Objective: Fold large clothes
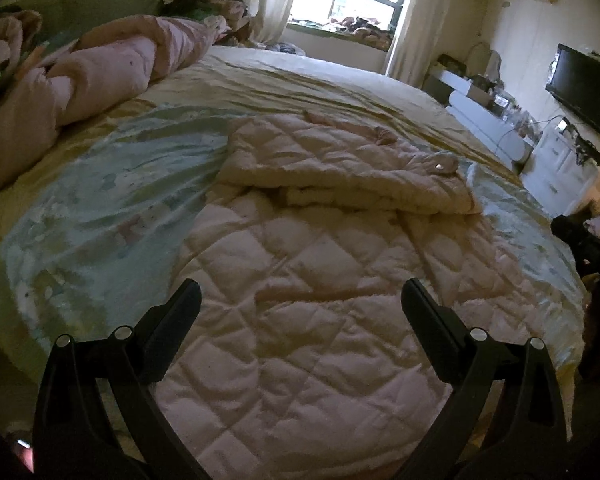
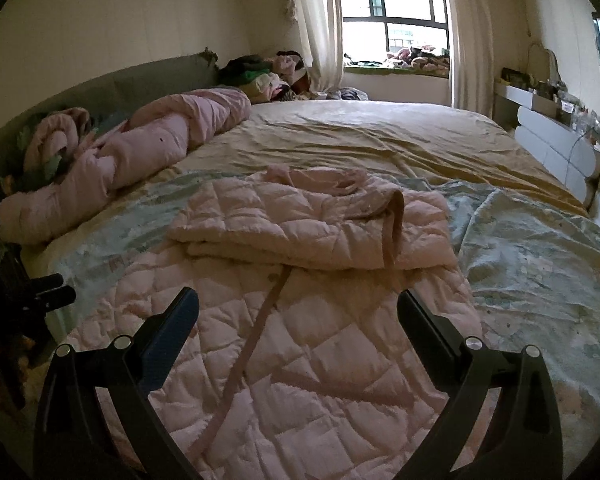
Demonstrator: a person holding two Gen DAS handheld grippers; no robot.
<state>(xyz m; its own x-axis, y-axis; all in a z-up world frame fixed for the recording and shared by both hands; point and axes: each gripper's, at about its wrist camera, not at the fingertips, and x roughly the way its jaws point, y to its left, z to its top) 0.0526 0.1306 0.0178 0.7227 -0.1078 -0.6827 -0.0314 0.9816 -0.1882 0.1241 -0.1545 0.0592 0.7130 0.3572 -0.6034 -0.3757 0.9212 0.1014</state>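
A pale pink quilted coat (image 1: 300,320) lies on the bed, its far part folded back over itself (image 1: 340,168). In the right wrist view the coat (image 2: 300,340) shows the same fold (image 2: 300,224) and a long pink belt strip (image 2: 252,344) running down its middle. My left gripper (image 1: 300,296) is open and empty above the coat's near part. My right gripper (image 2: 298,304) is open and empty above the near part too. The right gripper also shows at the right edge of the left wrist view (image 1: 580,240), and the left gripper at the left edge of the right wrist view (image 2: 40,288).
The bed has a light blue patterned sheet (image 1: 100,216) over a yellow sheet (image 2: 380,136). A rolled pink duvet (image 2: 140,148) lies along the green headboard (image 2: 100,84). A clothes pile (image 2: 268,76) sits by the window. White cabinets (image 2: 556,148) and a television (image 1: 584,88) stand at the right.
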